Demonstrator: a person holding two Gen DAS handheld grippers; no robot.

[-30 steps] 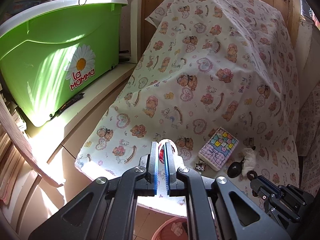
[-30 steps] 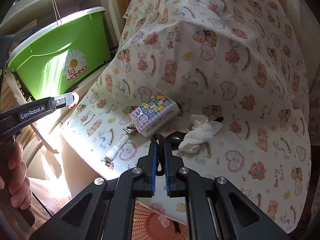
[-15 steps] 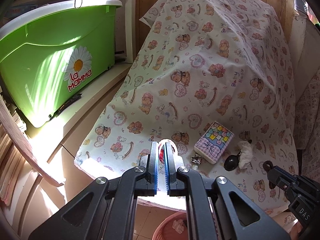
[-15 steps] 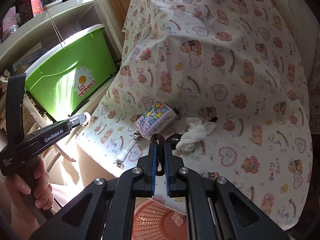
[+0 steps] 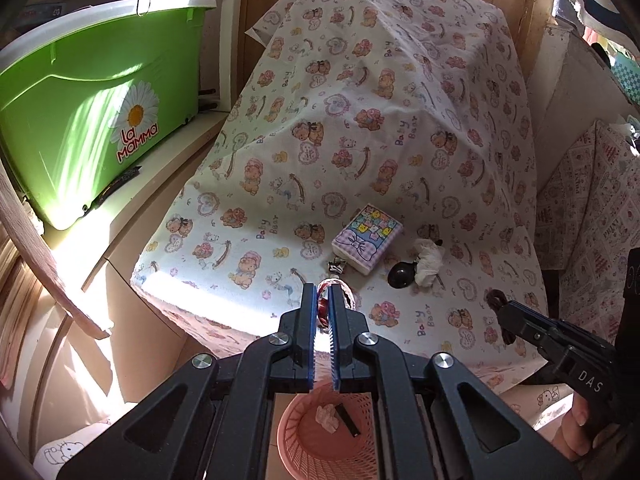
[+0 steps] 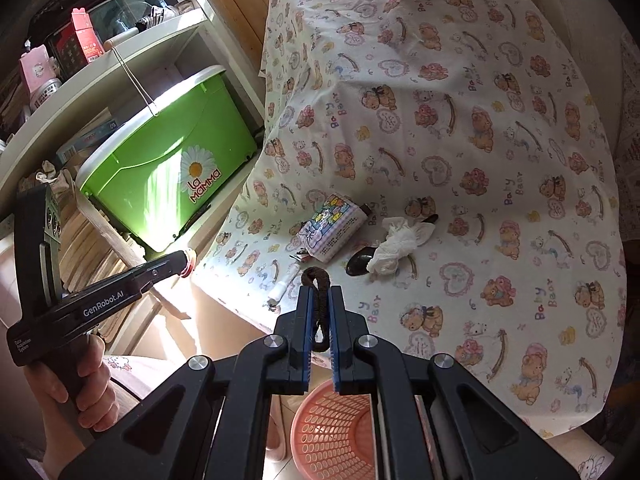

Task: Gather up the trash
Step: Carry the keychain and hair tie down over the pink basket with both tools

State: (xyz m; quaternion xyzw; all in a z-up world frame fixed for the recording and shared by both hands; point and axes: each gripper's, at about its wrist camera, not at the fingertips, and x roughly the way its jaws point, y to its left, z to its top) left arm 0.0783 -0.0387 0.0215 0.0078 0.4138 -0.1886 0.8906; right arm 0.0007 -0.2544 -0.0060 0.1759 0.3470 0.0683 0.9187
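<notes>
Both tongs pinch trash — left tongs [image 5: 324,300] a red-white ring [image 5: 335,289] (right tongs [image 6: 319,300] a brown cord [image 6: 318,278])

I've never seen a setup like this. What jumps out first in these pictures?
Probably the bright green bin with its daisy logo, on a shelf at the left, beside the teddy-bear cloth draped over the table. On that cloth lie a pastel tissue pack and a crumpled white tissue. Nearer, each black claw is pinched on something, the left claw on a red-and-white piece, the right claw on a dark brown loop, above a pink basket.
</notes>
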